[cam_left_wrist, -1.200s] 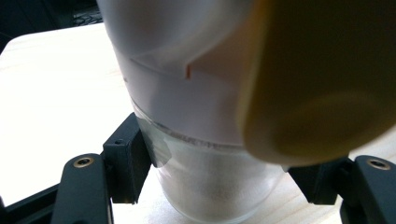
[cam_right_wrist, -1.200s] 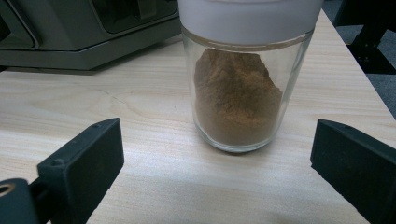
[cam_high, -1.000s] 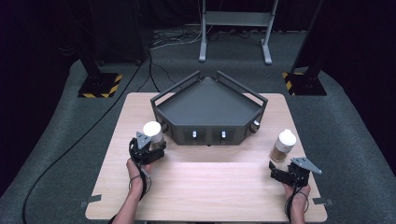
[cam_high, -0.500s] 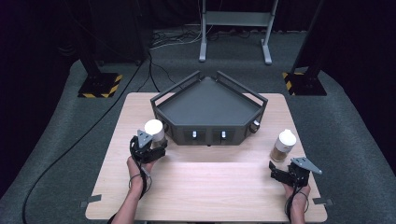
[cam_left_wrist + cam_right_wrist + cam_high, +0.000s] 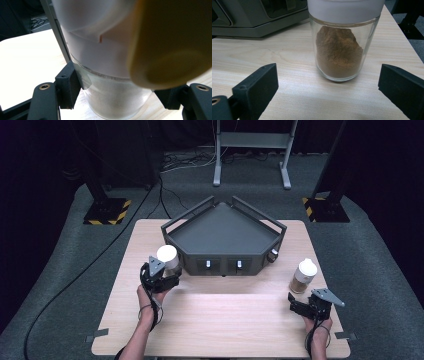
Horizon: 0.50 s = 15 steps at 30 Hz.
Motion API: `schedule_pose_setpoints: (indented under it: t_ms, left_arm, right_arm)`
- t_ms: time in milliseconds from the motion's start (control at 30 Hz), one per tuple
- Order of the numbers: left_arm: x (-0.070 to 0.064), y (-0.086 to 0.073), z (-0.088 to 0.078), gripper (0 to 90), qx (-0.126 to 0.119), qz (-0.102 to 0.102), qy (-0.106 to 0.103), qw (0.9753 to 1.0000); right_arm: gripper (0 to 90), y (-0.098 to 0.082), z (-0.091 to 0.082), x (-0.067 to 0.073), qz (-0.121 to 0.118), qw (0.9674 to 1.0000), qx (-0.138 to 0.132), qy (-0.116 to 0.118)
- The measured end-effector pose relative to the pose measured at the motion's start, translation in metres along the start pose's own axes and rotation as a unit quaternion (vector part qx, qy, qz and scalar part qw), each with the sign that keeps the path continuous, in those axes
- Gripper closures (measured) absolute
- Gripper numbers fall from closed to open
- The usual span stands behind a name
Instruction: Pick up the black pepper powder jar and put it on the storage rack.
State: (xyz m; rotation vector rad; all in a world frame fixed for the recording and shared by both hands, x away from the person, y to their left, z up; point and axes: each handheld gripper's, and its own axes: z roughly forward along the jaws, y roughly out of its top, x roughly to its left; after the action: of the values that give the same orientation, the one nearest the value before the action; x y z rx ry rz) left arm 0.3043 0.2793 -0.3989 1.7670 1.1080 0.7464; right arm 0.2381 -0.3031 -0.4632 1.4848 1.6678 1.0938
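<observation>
A clear white-capped jar [image 5: 112, 100] of pale powder sits clamped between the left gripper [image 5: 161, 276]'s jaws; right gripper [image 5: 306, 306]'s jaws gape before a brown-powder jar [image 5: 342, 50].

We see the wooden table [image 5: 220, 320] lit bright from above, while the room around it is very dark, almost black. Shadows under things on the table are small and soft. In the left gripper view the table is so bright it looks white, and a big yellow blob [image 5: 172, 42] very near the camera is all blurry. The jar with the white lid [image 5: 110, 75] is fuzzy there too. In the right gripper view the jar of brown powder [image 5: 340, 50] looks sharp, with little shiny spots on the glass.
</observation>
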Motion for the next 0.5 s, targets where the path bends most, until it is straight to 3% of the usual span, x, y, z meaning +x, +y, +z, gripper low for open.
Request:
schedule_pose_setpoints:
  t_ms: [500]
  left_arm:
    - [-0.002,0.015,-0.005,30.4,-0.010,0.008,-0.011,0.9999]
  right_arm:
    - [2.1,0.000,0.000,0.000,-0.001,1.0000,0.001,0.000]
